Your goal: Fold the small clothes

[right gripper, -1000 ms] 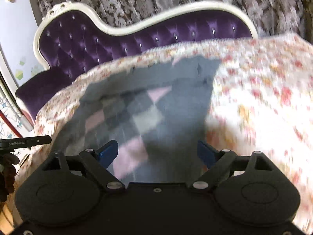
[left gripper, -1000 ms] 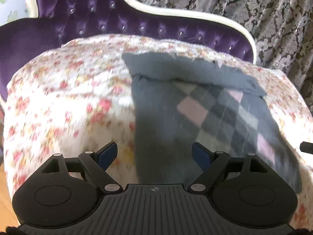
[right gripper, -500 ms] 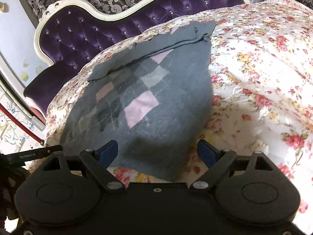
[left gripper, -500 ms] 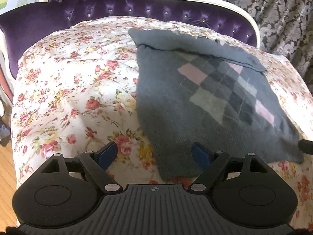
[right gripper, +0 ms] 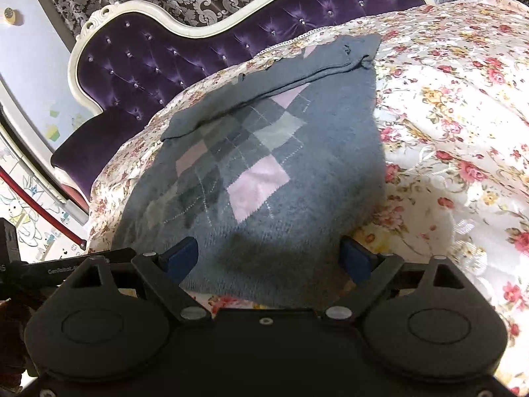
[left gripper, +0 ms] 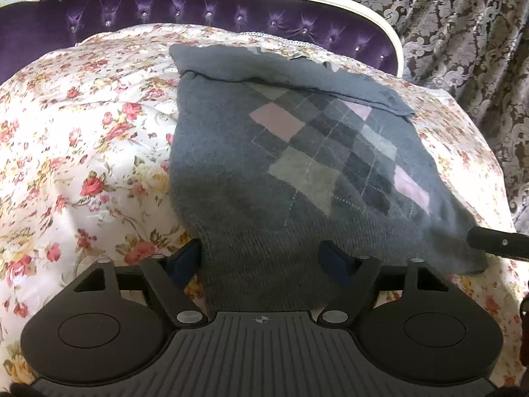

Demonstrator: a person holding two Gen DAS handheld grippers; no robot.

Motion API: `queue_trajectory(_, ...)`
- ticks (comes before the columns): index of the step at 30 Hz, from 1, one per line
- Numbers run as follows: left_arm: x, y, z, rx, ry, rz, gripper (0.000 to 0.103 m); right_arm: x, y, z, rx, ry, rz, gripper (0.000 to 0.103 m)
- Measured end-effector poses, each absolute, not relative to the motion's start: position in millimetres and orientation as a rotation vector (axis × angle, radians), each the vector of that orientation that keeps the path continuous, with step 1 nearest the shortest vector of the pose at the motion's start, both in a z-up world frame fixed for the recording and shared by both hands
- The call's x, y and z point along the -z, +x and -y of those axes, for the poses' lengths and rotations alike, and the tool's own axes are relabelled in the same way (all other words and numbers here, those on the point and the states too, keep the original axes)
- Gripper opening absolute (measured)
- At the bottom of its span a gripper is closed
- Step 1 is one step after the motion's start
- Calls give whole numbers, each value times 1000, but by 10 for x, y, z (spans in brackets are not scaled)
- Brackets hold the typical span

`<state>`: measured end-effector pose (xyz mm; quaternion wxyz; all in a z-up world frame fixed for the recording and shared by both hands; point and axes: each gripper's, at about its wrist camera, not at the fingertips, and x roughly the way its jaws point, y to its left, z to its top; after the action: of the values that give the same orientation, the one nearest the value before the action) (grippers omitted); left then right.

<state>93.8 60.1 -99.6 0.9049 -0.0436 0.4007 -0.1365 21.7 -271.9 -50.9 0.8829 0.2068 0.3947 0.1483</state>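
both grippers spread wide, left gripper (left gripper: 261, 258) and right gripper (right gripper: 269, 258) over near hem of grey argyle sweater (left gripper: 297, 165), floral bedspread (left gripper: 82, 132)

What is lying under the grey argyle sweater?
The grey argyle sweater lies on a floral bedspread, which shows all around it. Whatever lies under its body is covered; its far edge is folded over itself.

Sweater (left gripper: 291, 172) lies on the bedspread (left gripper: 82, 152), its far edge folded over, toward the headboard (left gripper: 205, 13).

"GenRobot" on black bar (right gripper: 62, 269)
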Motion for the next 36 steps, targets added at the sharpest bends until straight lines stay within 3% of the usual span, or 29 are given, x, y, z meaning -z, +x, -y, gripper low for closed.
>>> queue_trajectory(5, 976, 891, -655, 273, -92, -823, 46, 517, 217, 2738, -319, 437, -820, 92)
queue_trajectory(10, 968, 868, -707, 275, -119, -836, 44, 496, 184, 2731, -315, 415, -829, 79)
queue_trajectory(14, 968, 872, -712, 267, -129, -839, 41, 497, 168, 2735, -308, 411, -837, 62)
queue_trajectory(16, 971, 866, -733, 258, -137, -836, 33, 497, 170, 2742, -302, 407, -843, 52)
queue_trajectory(18, 983, 864, -776, 247, -154, -829, 11, 502, 174, 2747, -291, 403, -851, 27)
queue_trajectory(20, 995, 865, -842, 256, -198, -827, 5, 521, 173, 2763, -287, 410, -859, 17)
queue_trajectory(25, 917, 834, -911, 253, -262, -806, 4, 495, 155, 2820, -296, 470, -852, 15)
queue_trajectory(36, 190, 1033, -914, 342, -305, -640, 4, 36, 351, 2896, -370, 566, -729, 14)
